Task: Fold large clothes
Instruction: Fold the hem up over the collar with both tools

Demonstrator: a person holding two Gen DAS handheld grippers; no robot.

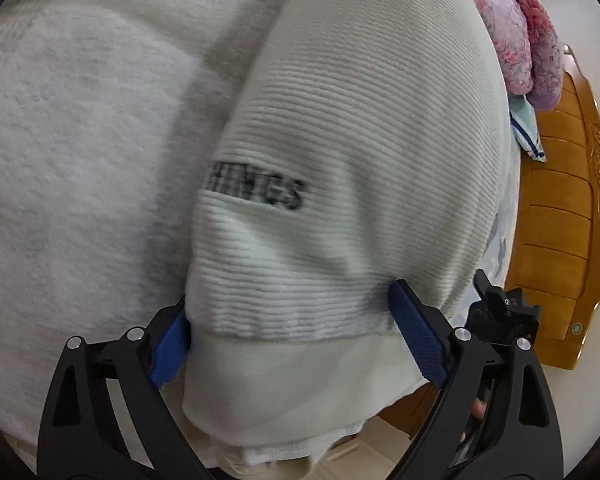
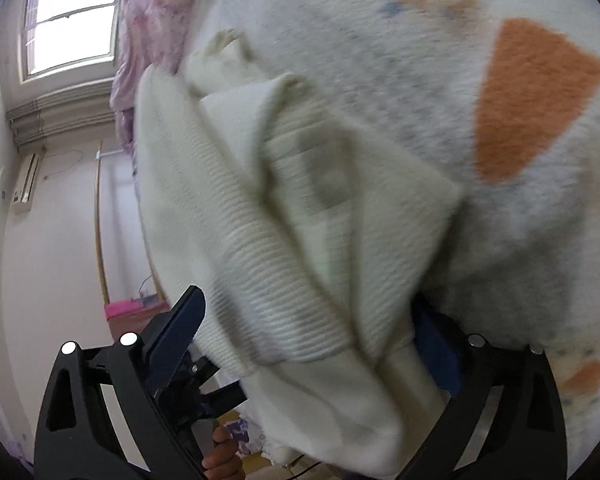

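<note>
A cream-white ribbed sweater (image 1: 340,120) with dark block lettering lies folded on a fleece blanket. Its hem end, a smooth cream layer under the ribbed one, lies between the fingers of my left gripper (image 1: 290,296), which is open wide, its blue pads (image 1: 416,332) on either side of the cloth. In the right wrist view the same sweater (image 2: 260,240) is bunched in thick folds. It passes between the spread fingers of my right gripper (image 2: 306,300), which is open, and it hides most of the right finger.
The white fleece blanket (image 1: 80,140) has orange patches (image 2: 536,96). A pink fluffy blanket (image 1: 512,28) is heaped at the far end. A wooden bed board (image 1: 560,220) runs along the right. A window (image 2: 72,20) and white wall are on the left.
</note>
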